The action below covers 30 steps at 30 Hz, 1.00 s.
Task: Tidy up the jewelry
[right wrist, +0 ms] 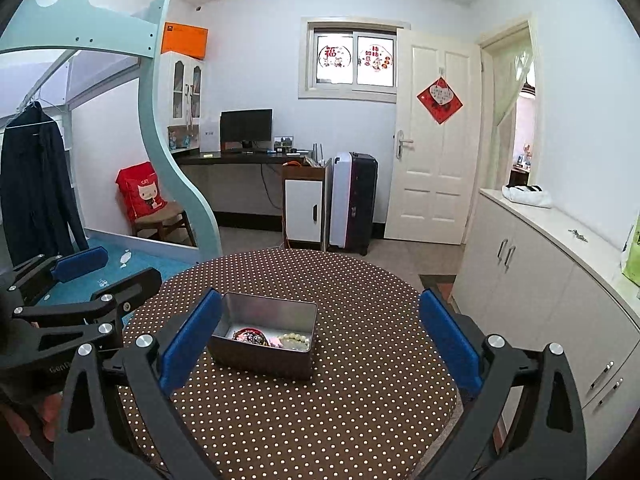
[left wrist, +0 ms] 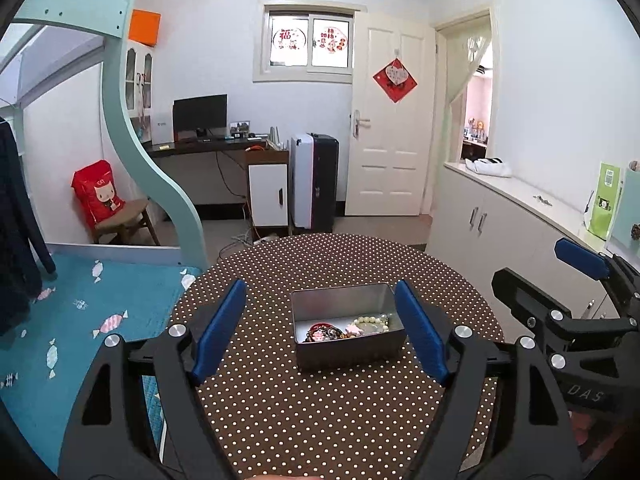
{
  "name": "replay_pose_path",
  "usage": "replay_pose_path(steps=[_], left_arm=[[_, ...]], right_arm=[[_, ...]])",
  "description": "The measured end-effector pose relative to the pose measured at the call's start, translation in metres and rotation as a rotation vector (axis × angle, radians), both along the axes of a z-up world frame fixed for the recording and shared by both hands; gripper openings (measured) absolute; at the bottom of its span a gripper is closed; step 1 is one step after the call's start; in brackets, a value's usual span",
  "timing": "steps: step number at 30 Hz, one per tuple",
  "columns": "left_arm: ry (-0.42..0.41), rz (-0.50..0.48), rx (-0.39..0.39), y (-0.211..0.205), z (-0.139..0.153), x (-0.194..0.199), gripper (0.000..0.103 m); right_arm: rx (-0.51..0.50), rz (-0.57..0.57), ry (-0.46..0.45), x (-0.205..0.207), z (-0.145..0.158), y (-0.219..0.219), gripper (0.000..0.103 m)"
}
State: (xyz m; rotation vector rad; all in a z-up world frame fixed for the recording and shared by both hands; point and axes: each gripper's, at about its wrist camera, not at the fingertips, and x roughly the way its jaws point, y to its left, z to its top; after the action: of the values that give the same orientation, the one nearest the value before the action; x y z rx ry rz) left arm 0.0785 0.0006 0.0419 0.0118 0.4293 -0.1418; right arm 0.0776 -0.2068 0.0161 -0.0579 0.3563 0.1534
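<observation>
A grey metal tin (left wrist: 344,350) stands on the round brown polka-dot table (left wrist: 320,420). Inside it lie a pale bead bracelet (left wrist: 374,320), a pink piece and dark beaded jewelry (left wrist: 320,332). The tin also shows in the right wrist view (right wrist: 260,360), with the pale bracelet (right wrist: 296,340) and dark beads (right wrist: 250,337). My left gripper (left wrist: 320,332) is open and empty, held above the table on my side of the tin. My right gripper (right wrist: 320,340) is open and empty, with the tin near its left finger. The right gripper's body (left wrist: 568,312) shows at right in the left view.
A bed with a teal cover (left wrist: 80,320) is left of the table. White cabinets (right wrist: 560,288) run along the right. A desk with a monitor (right wrist: 246,128), a suitcase (right wrist: 352,200) and a white door (right wrist: 432,144) are at the far wall.
</observation>
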Motion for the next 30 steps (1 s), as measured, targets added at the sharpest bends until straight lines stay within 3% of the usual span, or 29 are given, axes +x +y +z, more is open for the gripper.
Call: replay_pose_path(steps=[30], left_arm=[[-0.013, 0.016, 0.011, 0.002, 0.004, -0.017, 0.080]], right_arm=[[0.008, -0.003, -0.012, -0.016, -0.002, 0.001, 0.096]])
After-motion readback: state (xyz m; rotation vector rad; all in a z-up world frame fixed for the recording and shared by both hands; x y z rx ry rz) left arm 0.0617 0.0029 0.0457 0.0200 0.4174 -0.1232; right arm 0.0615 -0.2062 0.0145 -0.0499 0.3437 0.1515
